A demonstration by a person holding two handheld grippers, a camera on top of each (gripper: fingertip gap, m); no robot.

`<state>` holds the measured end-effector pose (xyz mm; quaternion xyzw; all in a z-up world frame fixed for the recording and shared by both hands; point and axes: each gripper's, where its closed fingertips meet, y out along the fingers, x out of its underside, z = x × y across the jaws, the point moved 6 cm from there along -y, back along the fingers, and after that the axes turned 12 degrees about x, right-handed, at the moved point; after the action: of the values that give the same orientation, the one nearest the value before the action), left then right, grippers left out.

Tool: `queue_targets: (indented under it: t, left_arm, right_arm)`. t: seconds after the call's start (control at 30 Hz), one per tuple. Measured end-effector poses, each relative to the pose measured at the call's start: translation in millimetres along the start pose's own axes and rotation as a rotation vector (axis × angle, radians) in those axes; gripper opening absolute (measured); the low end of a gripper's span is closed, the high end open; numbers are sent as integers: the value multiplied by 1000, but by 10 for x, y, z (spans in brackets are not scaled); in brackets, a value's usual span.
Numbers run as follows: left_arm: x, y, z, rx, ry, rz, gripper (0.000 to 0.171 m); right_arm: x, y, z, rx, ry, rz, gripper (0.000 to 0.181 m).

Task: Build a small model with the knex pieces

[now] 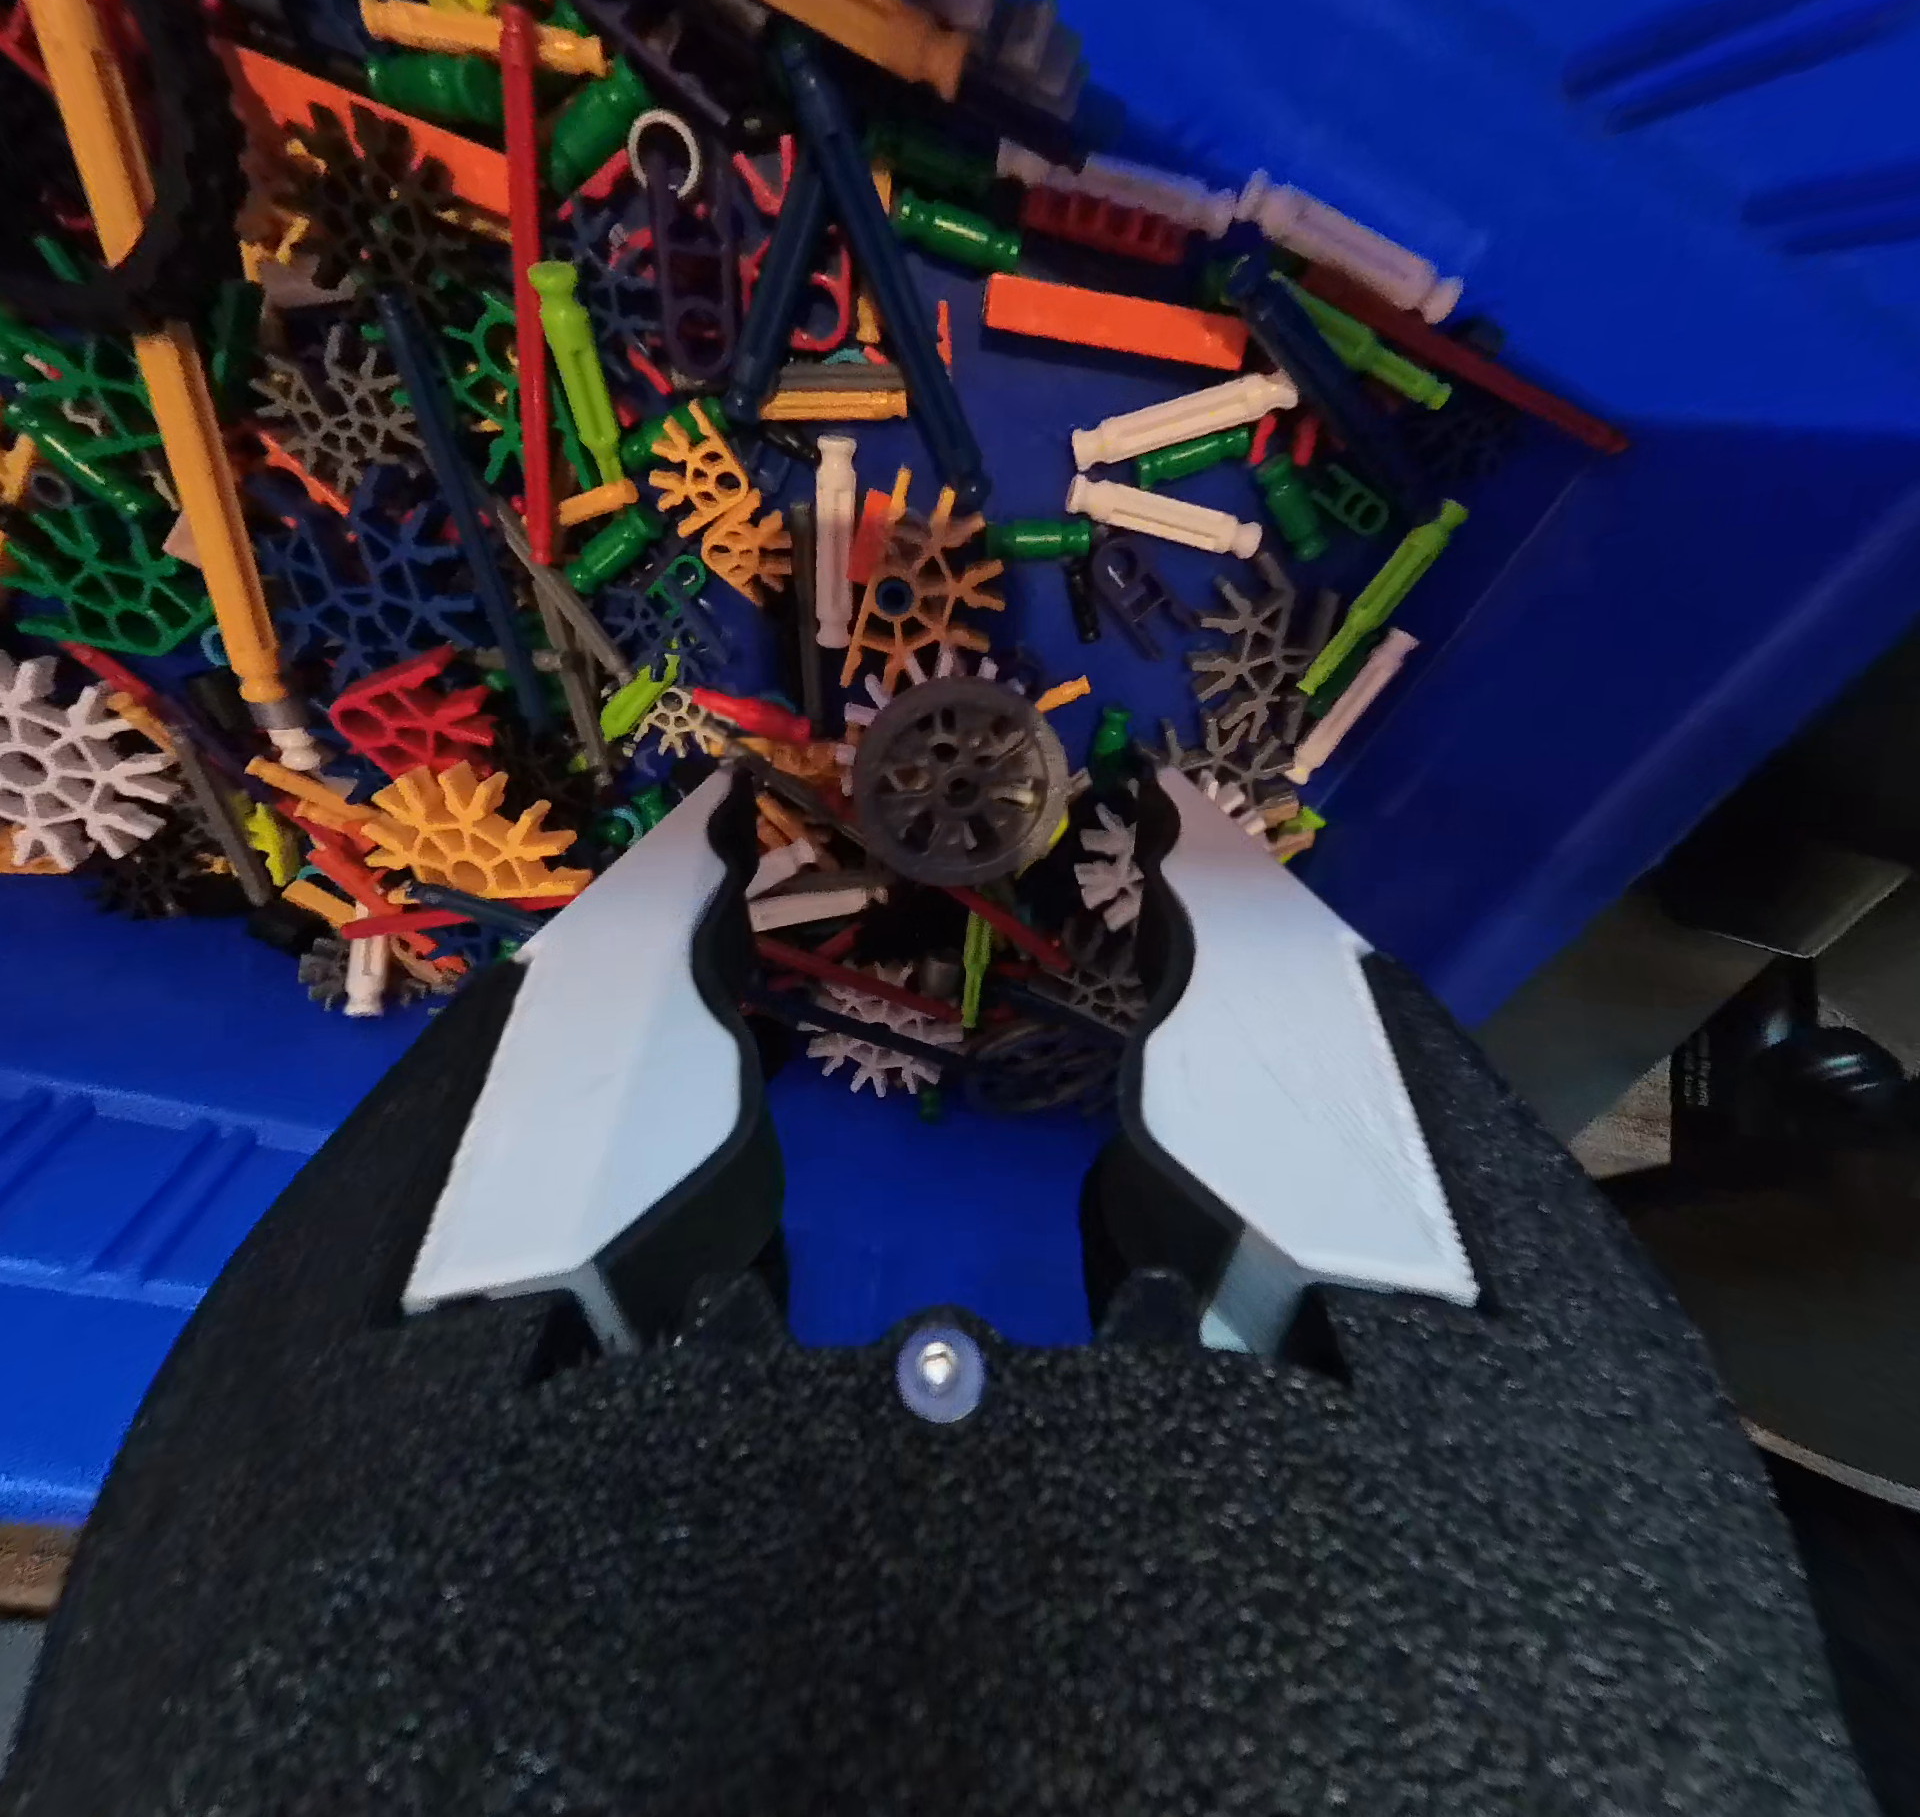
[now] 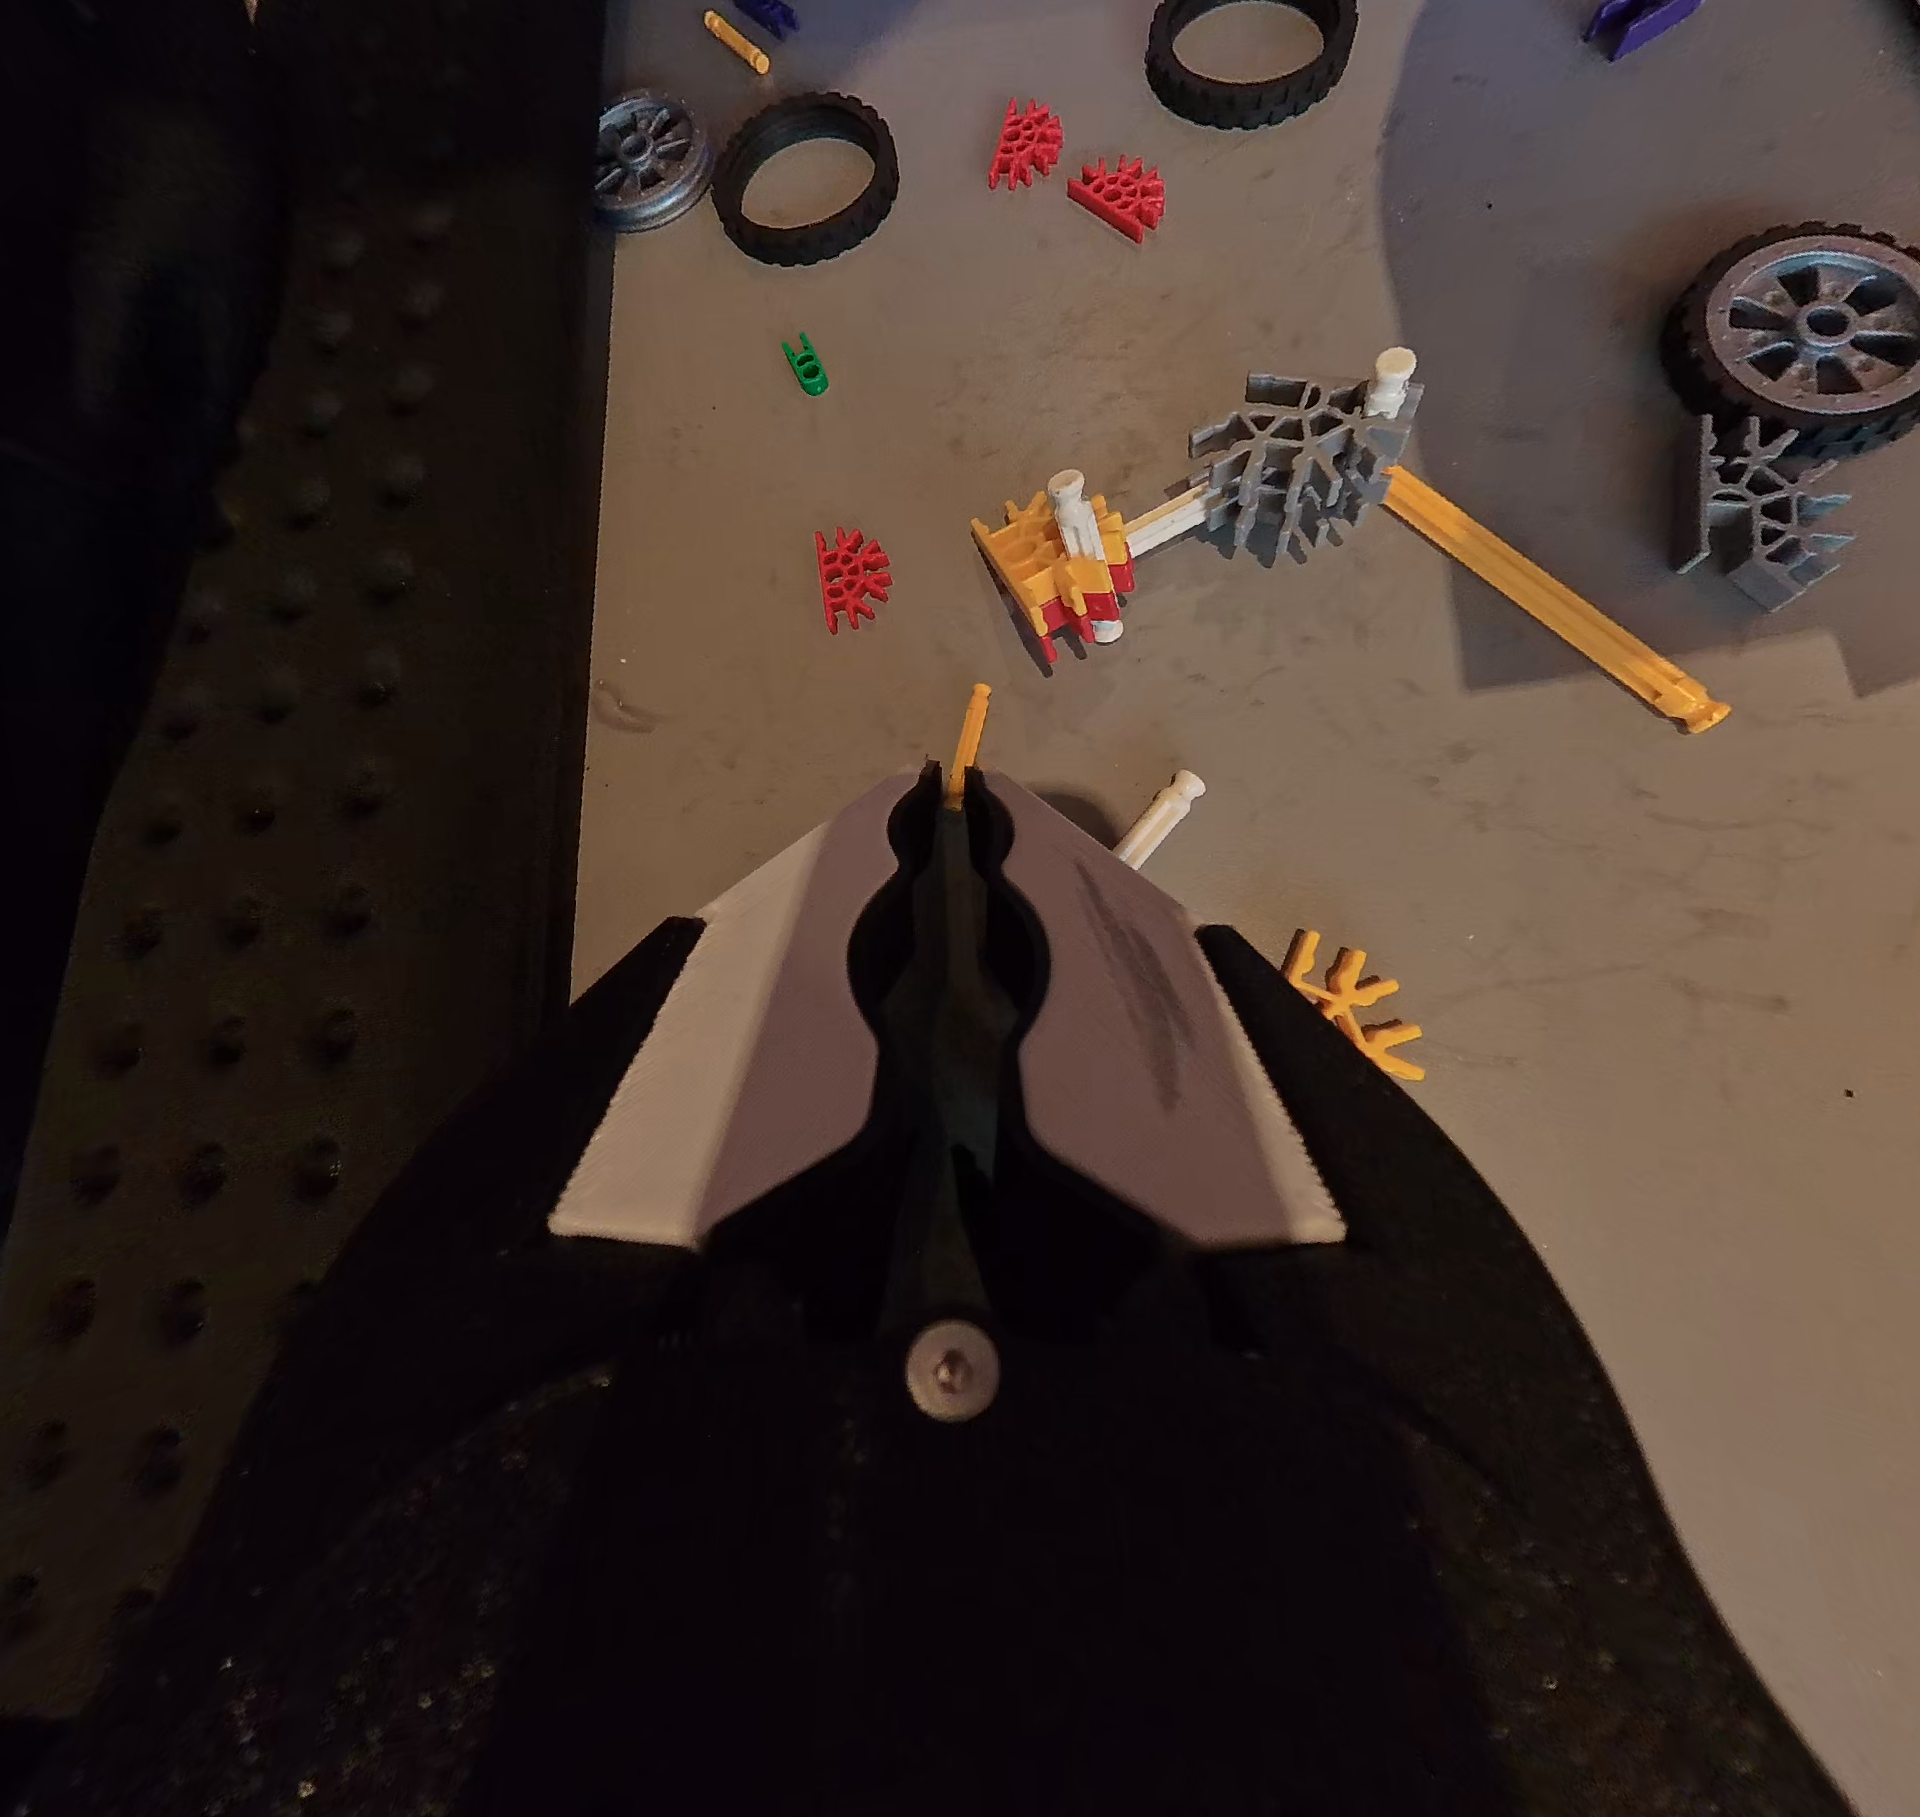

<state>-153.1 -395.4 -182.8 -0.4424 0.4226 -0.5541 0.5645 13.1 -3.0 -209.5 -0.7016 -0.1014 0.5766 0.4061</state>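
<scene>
While its fingers stand wide apart, the left claw hangs over a blue bin heaped with coloured rods and connectors, a grey wheel hub between its tips. Only the right wrist view shows the grey tabletop, where the right claw pinches a short yellow rod; a half-built assembly lies at one o'clock, black tyres at twelve.

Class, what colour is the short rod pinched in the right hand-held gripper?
Yellow-orange. The short rod pokes out of the right hand-held gripper, clearest in the right wrist view.
</scene>
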Motion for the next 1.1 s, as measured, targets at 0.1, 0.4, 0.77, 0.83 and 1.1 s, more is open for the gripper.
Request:
queue_targets:
  t: [0.1, 0.4, 0.77, 0.83, 1.1]
  left_arm:
    - [30, 36, 8, 24, -18, -25, 74]
    - [148, 72, 109, 62, -57, -80, 74]
    - [207, -22, 90, 22, -86, -69, 74]
    - [211, -29, 87, 21, -86, -68, 74]
    - [225, -48, 78, 12, -90, -76, 74]
  right_arm:
    - [0, 0, -2, 0, -3, 0, 4]
    - [1, -1, -11, 0, -11, 1, 4]
    - [2, -3, -15, 0, -15, 2, 4]
    - [2, -3, -15, 0, -15, 2, 4]
    - [3, -4, -18, -1, -17, 2, 4]
